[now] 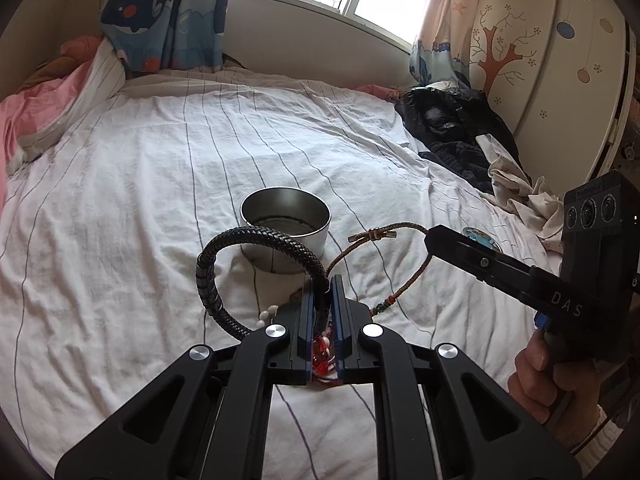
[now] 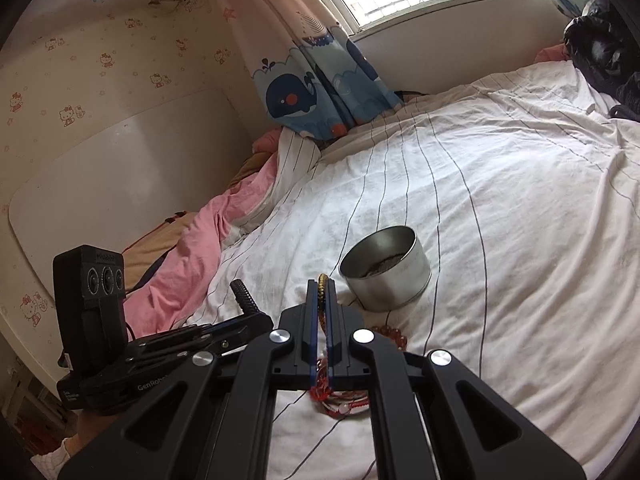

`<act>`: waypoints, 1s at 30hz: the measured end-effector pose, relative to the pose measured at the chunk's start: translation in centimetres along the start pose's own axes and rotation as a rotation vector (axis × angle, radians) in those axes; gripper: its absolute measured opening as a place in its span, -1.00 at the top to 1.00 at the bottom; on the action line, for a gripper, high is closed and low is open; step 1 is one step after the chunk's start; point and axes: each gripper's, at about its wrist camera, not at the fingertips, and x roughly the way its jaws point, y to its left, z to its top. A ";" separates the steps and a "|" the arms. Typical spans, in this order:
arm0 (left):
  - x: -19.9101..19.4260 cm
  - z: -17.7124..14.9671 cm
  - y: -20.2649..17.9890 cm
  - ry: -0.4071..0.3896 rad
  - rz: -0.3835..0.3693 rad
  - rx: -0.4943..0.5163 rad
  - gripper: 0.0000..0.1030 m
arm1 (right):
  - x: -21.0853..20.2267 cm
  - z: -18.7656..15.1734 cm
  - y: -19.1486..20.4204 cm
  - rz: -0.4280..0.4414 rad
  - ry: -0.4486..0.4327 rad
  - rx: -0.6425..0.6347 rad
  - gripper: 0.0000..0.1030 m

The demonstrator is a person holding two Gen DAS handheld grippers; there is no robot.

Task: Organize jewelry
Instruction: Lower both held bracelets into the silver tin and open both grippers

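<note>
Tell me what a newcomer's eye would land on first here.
First, the thick black braided bracelet looping up from the left gripper, whose fingers pinch it. Beside it, the right gripper holds a thin brown cord bracelet above the striped white bedsheet. Just behind both stands an open round metal tin, and red beads lie on the sheet nearby.

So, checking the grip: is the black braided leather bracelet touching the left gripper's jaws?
Touching. The left wrist view shows the black braided leather bracelet pinched between the left gripper jaws.

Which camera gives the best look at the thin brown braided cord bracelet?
Left wrist: the thin brown braided cord bracelet hangs as a full loop from the right claw. Right wrist shows only a short edge.
</note>
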 end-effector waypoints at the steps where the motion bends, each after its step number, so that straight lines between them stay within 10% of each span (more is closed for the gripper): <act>1: 0.2 0.4 -0.1 -0.002 -0.003 -0.001 0.85 | 0.1 0.3 -0.2 -0.001 -0.006 0.004 0.92; 24: 12.5 7.3 -0.1 0.127 -0.019 0.006 0.85 | 5.2 6.1 -4.5 -0.058 -0.064 0.025 0.92; 30: 12.2 6.9 1.4 0.141 0.029 -0.027 0.57 | 8.2 6.1 -5.2 -0.038 -0.018 0.055 0.92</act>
